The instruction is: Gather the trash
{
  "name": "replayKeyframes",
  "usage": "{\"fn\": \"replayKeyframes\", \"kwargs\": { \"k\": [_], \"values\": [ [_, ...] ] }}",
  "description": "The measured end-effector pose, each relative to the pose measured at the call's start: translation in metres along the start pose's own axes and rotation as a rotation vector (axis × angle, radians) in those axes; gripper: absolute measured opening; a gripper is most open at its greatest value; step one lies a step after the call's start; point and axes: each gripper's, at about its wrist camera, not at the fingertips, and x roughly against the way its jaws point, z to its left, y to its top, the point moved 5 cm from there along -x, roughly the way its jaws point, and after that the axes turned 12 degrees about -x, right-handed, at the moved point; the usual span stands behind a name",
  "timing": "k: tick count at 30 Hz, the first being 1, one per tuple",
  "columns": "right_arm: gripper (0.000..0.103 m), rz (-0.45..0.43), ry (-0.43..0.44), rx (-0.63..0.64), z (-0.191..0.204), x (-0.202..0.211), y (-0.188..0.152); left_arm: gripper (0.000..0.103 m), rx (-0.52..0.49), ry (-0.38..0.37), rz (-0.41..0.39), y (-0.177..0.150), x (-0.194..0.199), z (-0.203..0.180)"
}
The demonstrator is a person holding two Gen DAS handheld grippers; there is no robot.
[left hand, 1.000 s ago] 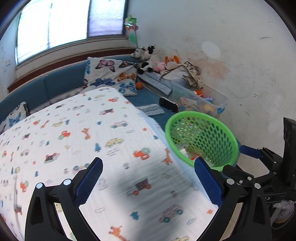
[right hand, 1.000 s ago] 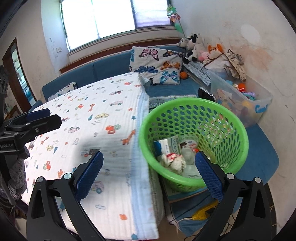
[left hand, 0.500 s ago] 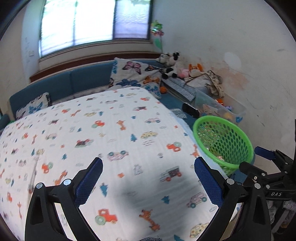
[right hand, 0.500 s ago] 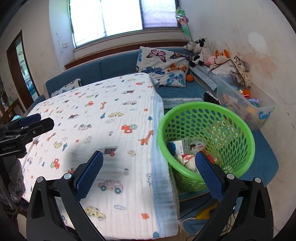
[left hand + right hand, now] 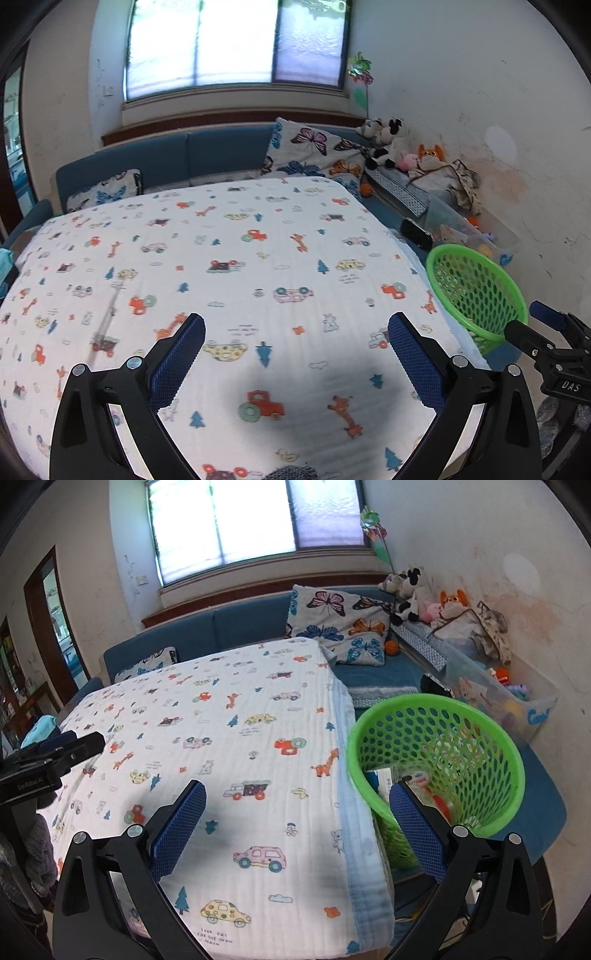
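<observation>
A green perforated basket (image 5: 439,734) stands on the blue bench just right of the table; trash (image 5: 417,777) lies in its bottom, partly hidden by my finger. The left wrist view shows the same basket (image 5: 476,291) at the table's right edge. My left gripper (image 5: 295,354) is open over the patterned tablecloth (image 5: 240,280), nothing between its fingers. My right gripper (image 5: 297,823) is open above the table's near right corner, left of the basket, holding nothing. The right gripper's tip (image 5: 546,321) shows at far right in the left wrist view, the left gripper's tip (image 5: 59,753) at far left in the right wrist view.
A blue corner bench (image 5: 243,627) with butterfly cushions (image 5: 340,620) wraps the table. Stuffed toys (image 5: 413,590), a clear toy bin (image 5: 495,690) and a dark object (image 5: 434,685) sit along the right wall. A light blue item (image 5: 42,729) lies past the table's left edge.
Both grippers have drawn back and up from the basket toward the table's near side; the basket now sits farther right and smaller in each view. Both stayed open.
</observation>
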Motion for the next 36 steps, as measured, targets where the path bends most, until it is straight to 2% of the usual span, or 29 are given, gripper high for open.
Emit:
{"fn": "replayKeyframes", "kwargs": {
  "k": [14, 36],
  "values": [
    [0.099, -0.01, 0.02, 0.047, 0.022, 0.004, -0.008, 0.096, 0.015, 0.096, -0.005, -0.013, 0.015, 0.022],
    [0.099, 0.006, 0.043, 0.068, 0.035, 0.005, -0.017, 0.096, 0.03, 0.123, 0.0, -0.023, 0.023, 0.029]
  ]
}}
